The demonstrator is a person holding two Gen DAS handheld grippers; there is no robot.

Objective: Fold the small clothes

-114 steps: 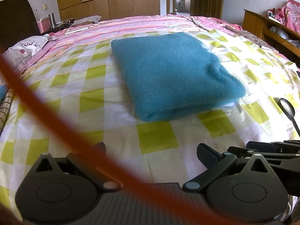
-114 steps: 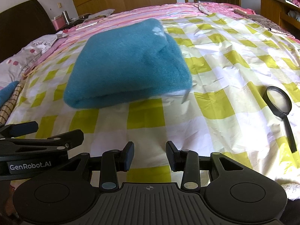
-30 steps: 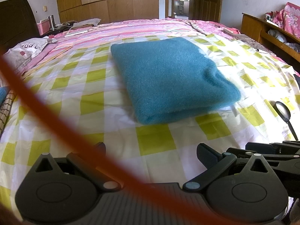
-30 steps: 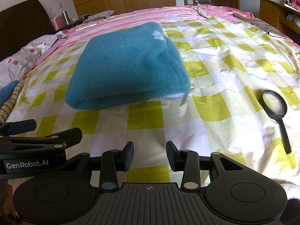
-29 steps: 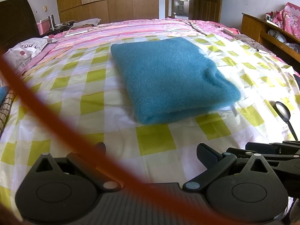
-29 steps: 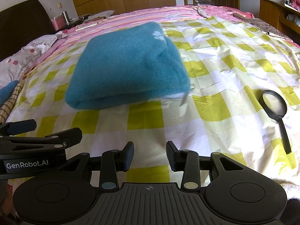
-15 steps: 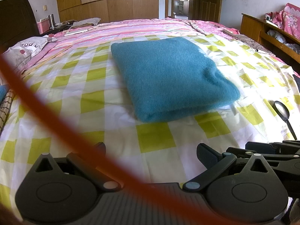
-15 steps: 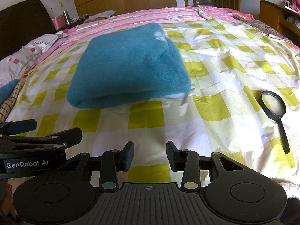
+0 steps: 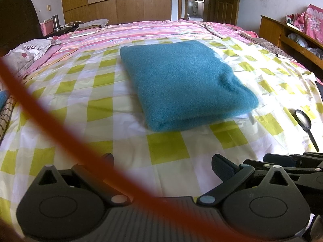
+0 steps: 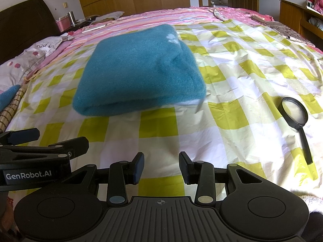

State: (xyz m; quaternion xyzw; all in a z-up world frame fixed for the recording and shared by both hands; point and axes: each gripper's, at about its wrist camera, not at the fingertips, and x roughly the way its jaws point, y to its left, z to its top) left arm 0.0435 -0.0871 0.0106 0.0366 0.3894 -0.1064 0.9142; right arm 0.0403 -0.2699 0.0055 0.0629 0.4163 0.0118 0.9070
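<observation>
A teal fleece garment [image 9: 181, 84] lies folded into a thick rectangle on the yellow-and-white checked sheet [image 9: 97, 109], its rounded fold edge toward me. It shows again in the right wrist view as the teal garment [image 10: 139, 70]. My left gripper [image 9: 161, 161] hovers short of it with jaws wide open and empty; a blurred orange cord [image 9: 50, 125] crosses the lens over its left finger. My right gripper [image 10: 161, 165] sits beside it, open, nothing between the pads. Neither touches the garment.
A black magnifying glass [image 10: 296, 119] lies on the sheet to the right. Pillows [image 9: 30, 48] and a pink striped cover [image 9: 141, 30] lie beyond. A wooden shelf unit [image 9: 292, 34] stands at the right, a wardrobe [image 9: 121, 0] behind. A teal scrap [image 10: 8, 96] rests at the left edge.
Over the last few seconds the garment sits slightly lower and nearer in both views; in the last second nothing has visibly moved. Both grippers stay open.
</observation>
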